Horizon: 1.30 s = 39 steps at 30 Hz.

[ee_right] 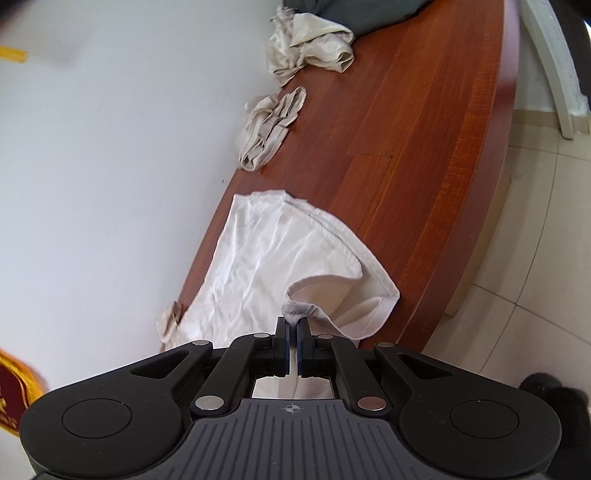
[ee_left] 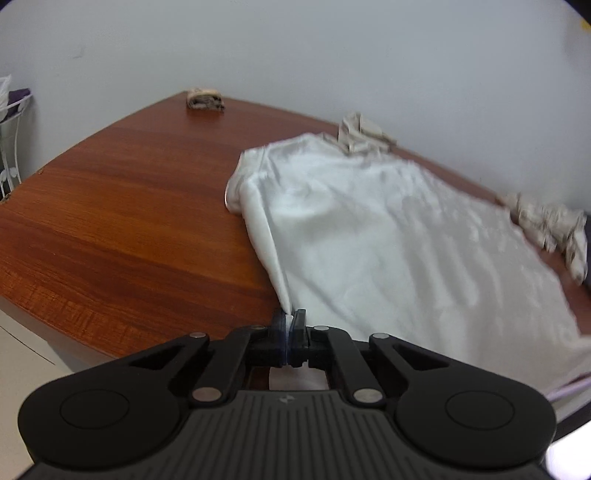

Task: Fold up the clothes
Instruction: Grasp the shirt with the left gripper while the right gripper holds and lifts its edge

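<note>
Left wrist view only: a small folded brownish bundle [ee_left: 205, 98] at the far worktop [ee_left: 122, 206] corner, upper left of frame, and a white wire rack [ee_left: 9, 147] at the left edge. Right wrist view only: tiled floor [ee_right: 535, 240] on the right, a dark grey garment [ee_right: 354, 13] at the top, a crumpled beige cloth [ee_right: 314, 46] upper centre, a second beige cloth [ee_right: 267, 127] below it.

White garment [ee_left: 388, 229] lies spread on the worktop, centre to right of the left view, blurred; in the right view it sits lower centre against the wall.

Left tongs [ee_left: 289, 325] are pressed together, pinching a garment edge pulled to a point. Right tongs [ee_right: 293, 328] are nearly closed, pinching a curled-up hem corner of the white garment [ee_right: 266, 266].
</note>
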Motion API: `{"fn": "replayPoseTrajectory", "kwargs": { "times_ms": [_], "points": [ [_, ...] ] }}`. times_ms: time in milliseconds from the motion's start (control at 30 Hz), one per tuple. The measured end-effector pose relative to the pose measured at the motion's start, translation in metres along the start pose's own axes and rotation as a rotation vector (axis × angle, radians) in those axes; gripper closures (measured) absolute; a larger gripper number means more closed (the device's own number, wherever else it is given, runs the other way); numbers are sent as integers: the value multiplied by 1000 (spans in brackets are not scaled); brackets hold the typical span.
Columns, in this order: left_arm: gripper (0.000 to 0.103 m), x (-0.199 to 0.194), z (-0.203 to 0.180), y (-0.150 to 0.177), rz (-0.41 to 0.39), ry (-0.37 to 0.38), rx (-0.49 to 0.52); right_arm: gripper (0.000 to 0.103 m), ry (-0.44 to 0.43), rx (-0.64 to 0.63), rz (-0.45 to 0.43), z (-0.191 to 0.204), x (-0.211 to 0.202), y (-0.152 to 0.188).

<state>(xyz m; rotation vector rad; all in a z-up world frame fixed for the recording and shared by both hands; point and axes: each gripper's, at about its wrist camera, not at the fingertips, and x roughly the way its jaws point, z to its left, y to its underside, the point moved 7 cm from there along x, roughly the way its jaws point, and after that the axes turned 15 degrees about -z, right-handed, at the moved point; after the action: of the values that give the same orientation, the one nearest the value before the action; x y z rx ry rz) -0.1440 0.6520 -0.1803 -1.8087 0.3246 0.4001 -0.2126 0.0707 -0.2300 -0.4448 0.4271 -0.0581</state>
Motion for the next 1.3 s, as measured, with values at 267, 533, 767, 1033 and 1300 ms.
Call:
{"fn": "replayPoseTrajectory", "kwargs": {
  "times_ms": [267,533,767,1033,1300],
  "points": [
    [100,4,-12,-55,-80,40,-107,98,-19,71,-13,17,15,-19],
    [100,37,-23,-110,-136,10,-192,98,-47,109,-19,57,56,-41],
    [100,83,-31,-144,-182,-43,-305,98,-105,97,-6,98,118,-59],
    [100,143,-58,-176,-199,-133,-278,98,-86,128,61,130,211,-74],
    [100,219,-72,-185,-153,-234,-268,98,-49,106,133,155,307,-88]
  ]
}}
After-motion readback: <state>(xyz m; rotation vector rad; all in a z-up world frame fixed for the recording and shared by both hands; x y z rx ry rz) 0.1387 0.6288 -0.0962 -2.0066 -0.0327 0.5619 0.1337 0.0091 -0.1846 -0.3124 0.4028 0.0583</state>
